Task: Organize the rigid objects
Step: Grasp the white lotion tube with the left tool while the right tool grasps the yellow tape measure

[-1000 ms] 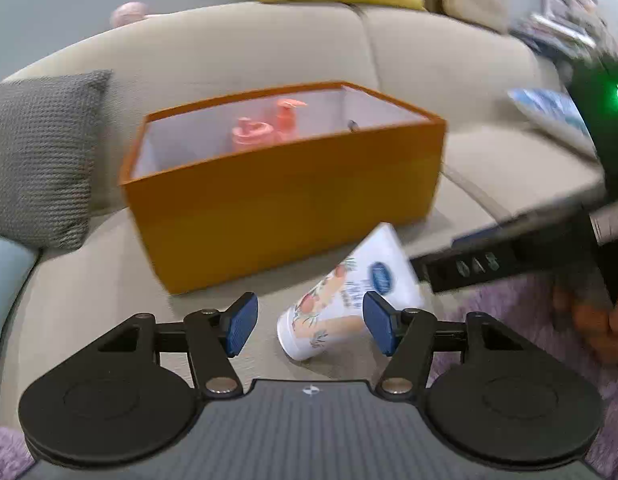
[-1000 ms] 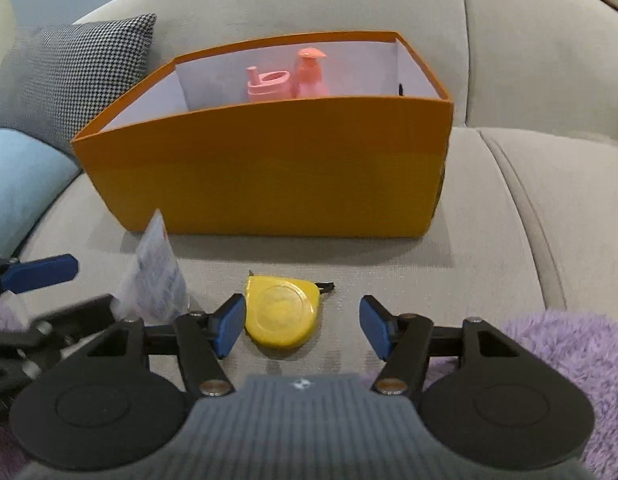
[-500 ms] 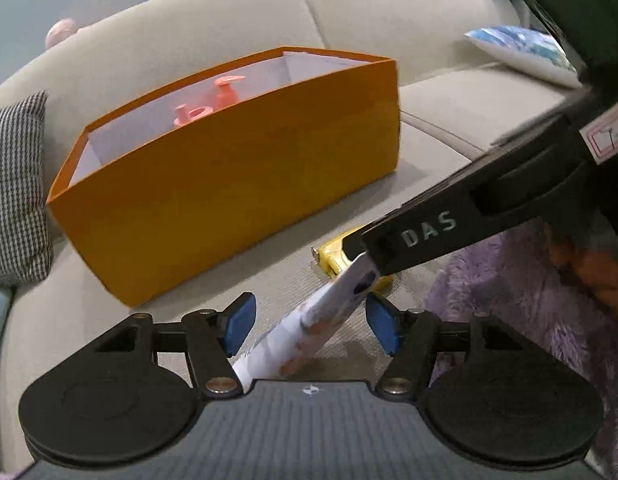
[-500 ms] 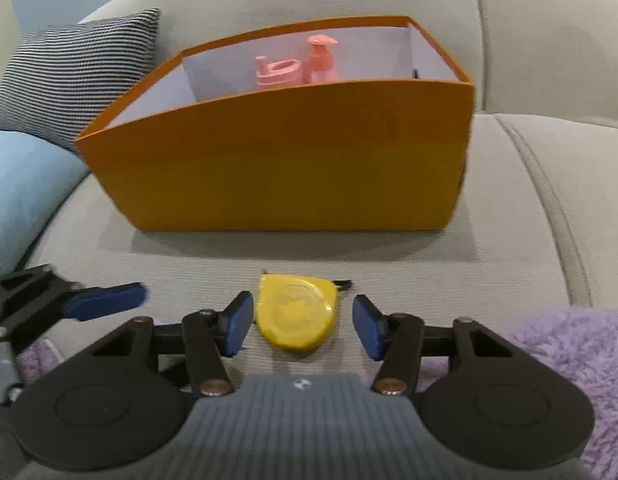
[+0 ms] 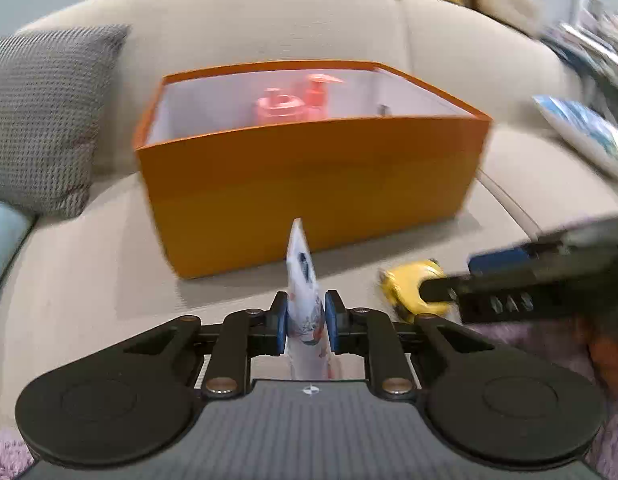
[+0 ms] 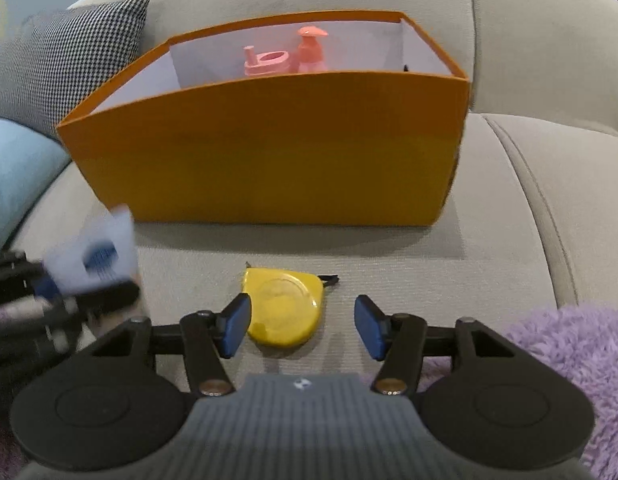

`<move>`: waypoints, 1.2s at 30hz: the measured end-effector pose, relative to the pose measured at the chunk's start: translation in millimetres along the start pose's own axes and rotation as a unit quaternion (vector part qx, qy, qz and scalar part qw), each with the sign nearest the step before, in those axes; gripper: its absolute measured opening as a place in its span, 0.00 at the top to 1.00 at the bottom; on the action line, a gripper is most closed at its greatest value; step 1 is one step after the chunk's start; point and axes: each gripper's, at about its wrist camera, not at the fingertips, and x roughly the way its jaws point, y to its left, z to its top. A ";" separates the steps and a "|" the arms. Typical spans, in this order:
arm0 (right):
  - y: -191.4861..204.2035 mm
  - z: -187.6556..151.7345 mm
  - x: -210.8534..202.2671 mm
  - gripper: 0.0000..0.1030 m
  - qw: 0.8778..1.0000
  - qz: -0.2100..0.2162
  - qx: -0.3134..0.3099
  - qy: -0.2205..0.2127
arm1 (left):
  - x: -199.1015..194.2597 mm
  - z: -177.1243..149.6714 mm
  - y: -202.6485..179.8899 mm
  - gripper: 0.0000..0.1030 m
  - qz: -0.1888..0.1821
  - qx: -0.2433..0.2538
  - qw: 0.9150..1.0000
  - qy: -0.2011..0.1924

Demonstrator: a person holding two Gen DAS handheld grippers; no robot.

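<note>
now left hand-held gripper [image 5: 306,317] clenched on tube [image 5: 303,280], right hand-held gripper [image 6: 301,328] opening, straddling tape measure [image 6: 283,306]

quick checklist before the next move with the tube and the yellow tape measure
1. Left gripper shut on the tube: ok.
2. Tube held at its lower part, crimped end up: ok.
3. Right gripper astride the yellow tape measure, jaws opening, pads not on it: not ok.
4. Orange box open-topped with room beside the pink bottles: ok.
5. Tube grip firm enough to lift: cannot tell.
</note>
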 end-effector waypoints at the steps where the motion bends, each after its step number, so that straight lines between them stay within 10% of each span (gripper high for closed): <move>1: 1.4 0.4 1.9 0.41 1.000 0.003 -0.002 0.001 | 0.4 -0.1 4.9 0.79 -0.001 -0.014 1.000 0.000; 11: 5.6 5.5 25.9 0.40 0.999 0.020 0.002 0.029 | 7.3 -2.2 26.5 0.66 0.017 -0.076 0.997 0.015; 36: 13.0 3.4 15.5 0.46 0.999 0.010 -0.039 0.001 | 1.3 -3.9 30.1 0.79 -0.031 -0.092 0.995 0.006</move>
